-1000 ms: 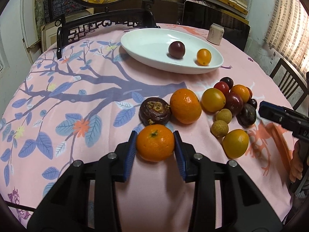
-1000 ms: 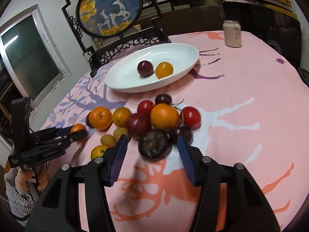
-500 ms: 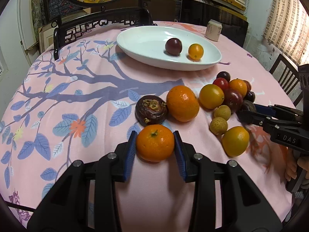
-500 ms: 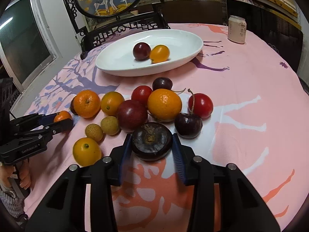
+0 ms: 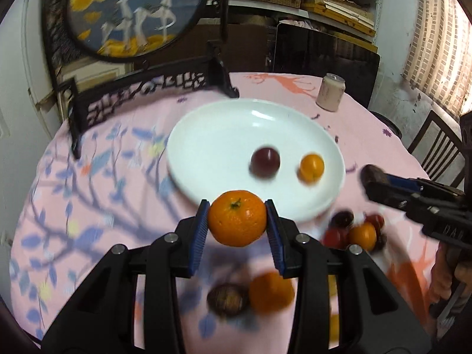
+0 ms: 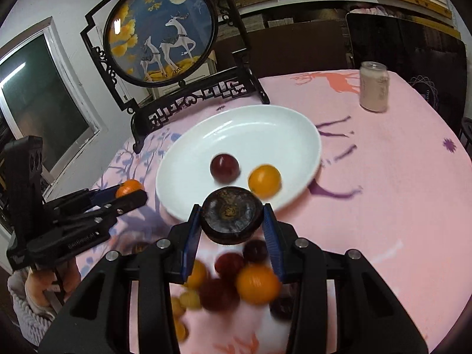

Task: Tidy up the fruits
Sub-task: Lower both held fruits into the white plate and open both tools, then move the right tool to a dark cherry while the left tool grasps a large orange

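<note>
My left gripper is shut on an orange tangerine and holds it in the air just short of the near rim of the white oval plate. My right gripper is shut on a dark brown mangosteen and holds it above the table at the plate's near rim. The plate holds a dark plum and a small orange fruit. A pile of loose fruit lies on the pink tablecloth below the right gripper. Another orange and a mangosteen lie below the left gripper.
A drink can stands at the far right of the table. A black-framed round deer screen stands behind the plate at the table's far edge. The left gripper shows in the right wrist view; the right gripper shows in the left wrist view.
Both grippers have lifted their fruit off the table and moved forward to the plate. The right gripper closed on the mangosteen.
</note>
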A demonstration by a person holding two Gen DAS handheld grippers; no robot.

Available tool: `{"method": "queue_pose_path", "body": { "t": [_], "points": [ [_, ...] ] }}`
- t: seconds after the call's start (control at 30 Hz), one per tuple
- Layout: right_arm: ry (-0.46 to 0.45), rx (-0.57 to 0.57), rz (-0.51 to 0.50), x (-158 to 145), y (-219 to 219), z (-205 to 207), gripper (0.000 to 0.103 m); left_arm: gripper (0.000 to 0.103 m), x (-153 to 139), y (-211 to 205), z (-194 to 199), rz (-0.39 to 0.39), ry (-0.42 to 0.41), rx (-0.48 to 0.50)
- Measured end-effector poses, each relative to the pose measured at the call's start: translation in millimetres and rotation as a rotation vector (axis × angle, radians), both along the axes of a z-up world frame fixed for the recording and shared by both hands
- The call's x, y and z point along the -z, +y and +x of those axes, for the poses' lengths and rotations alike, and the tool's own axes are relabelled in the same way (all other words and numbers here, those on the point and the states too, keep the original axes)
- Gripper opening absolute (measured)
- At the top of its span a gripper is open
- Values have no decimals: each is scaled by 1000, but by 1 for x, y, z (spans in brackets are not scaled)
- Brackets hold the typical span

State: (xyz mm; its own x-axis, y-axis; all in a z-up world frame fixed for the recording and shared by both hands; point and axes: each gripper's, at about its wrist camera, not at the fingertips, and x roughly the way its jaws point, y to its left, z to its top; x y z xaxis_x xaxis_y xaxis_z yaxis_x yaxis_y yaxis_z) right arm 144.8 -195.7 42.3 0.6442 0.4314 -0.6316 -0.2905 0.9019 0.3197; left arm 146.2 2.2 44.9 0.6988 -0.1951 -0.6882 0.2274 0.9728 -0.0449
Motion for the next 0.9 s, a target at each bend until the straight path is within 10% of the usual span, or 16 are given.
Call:
{"method": "queue_pose_path", "body": {
  "t": [0.23, 0.33, 0.9],
  "points": [
    [22, -46, 4, 19, 28, 42, 43, 42, 21, -11, 46, -11, 45, 1],
    [18, -45, 10, 24, 26, 43, 54, 66, 26, -8, 48, -27, 52, 9],
    [-54, 91, 70, 20, -29, -28, 64, 74, 29, 17, -26, -7, -7, -25]
  ]
}}
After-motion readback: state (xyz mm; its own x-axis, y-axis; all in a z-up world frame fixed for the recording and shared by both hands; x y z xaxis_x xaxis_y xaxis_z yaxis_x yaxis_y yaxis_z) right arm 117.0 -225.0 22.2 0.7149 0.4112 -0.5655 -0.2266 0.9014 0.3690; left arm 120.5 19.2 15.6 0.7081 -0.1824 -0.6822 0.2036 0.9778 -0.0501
